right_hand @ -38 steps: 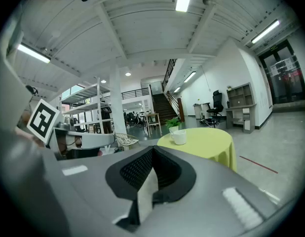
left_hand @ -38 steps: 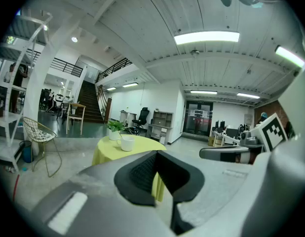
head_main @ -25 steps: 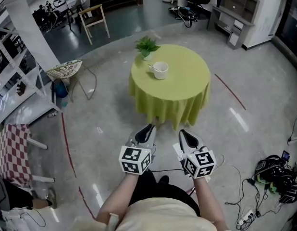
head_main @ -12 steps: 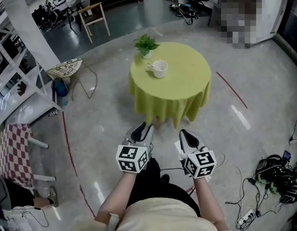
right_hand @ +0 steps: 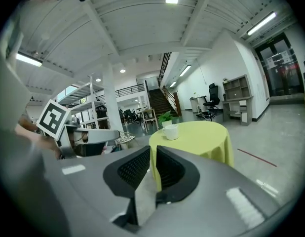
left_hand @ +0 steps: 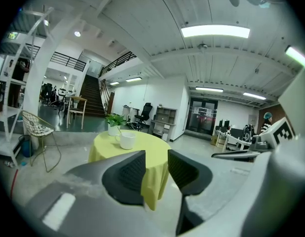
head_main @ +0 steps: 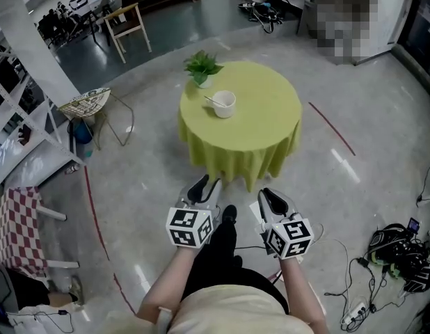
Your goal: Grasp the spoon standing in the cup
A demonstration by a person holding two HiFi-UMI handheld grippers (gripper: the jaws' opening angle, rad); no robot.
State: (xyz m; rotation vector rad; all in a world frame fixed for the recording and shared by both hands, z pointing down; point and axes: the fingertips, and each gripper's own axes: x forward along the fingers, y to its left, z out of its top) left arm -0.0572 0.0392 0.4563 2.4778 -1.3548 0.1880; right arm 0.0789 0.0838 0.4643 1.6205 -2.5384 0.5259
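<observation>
A round bench draped in yellow-green cloth (head_main: 250,117) stands far ahead on the grey floor. At its far left edge is a green potted plant (head_main: 202,68). Near the person, the left tool (head_main: 204,185) is opening, its jaws spread with nothing between. The right tool (head_main: 269,199) shows only a thin gap, also empty. Both tools' cubes carry black-and-white square markers. The white cup (head_main: 224,104) sits on the bench's left part, and the spoon (head_main: 213,101) leans left in it.
</observation>
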